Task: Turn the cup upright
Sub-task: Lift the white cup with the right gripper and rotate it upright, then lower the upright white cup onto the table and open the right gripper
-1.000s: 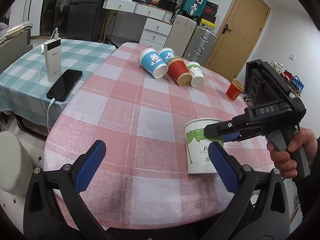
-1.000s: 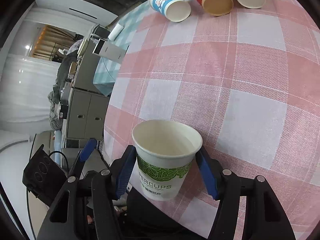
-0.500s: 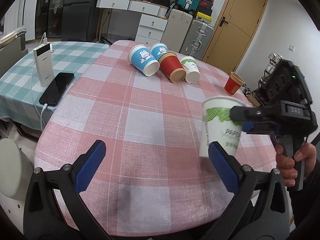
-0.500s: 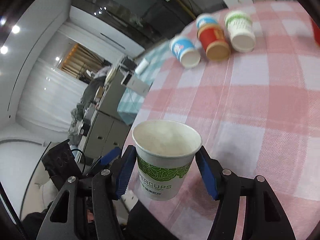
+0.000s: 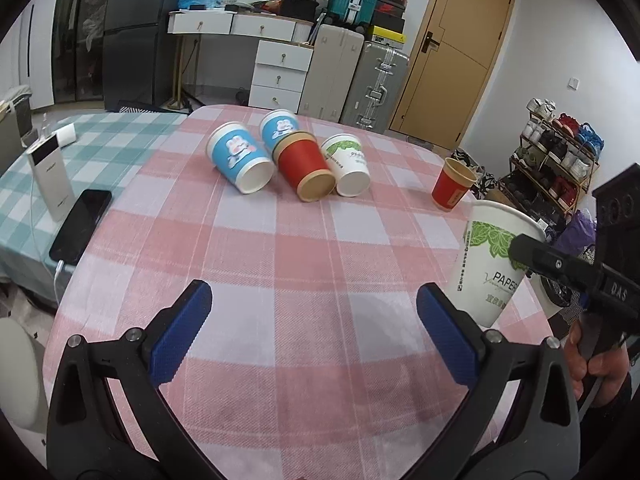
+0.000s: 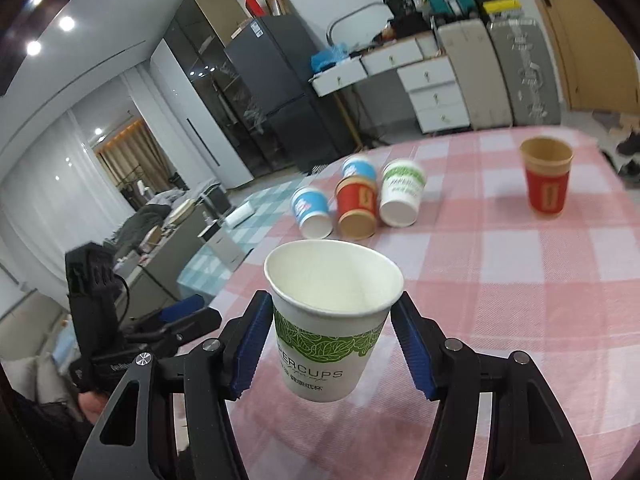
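Note:
A white paper cup with green leaves (image 6: 332, 320) hangs mouth-up above the pink checked table (image 6: 520, 272), and my right gripper (image 6: 334, 346) is shut on its sides. In the left wrist view the same cup (image 5: 490, 264) floats at the right, held by the right gripper (image 5: 532, 256) in a person's hand (image 5: 588, 356). My left gripper (image 5: 316, 328) stands open over the near table with nothing between its fingers. Several cups lie on their sides at the far end: two blue (image 5: 242, 158), one red (image 5: 306, 168), one white-green (image 5: 348, 160). A red cup (image 5: 454, 184) stands upright at the right.
A phone (image 5: 80, 226) and a white power bank (image 5: 50, 178) lie on the green checked table (image 5: 104, 140) to the left. Drawers, suitcases and a door stand behind. A shoe rack (image 5: 556, 160) is at the right beyond the table edge.
The right gripper has lifted the white-green cup off the table and carried it up and to the right. The left gripper stays open and has drawn back a little.

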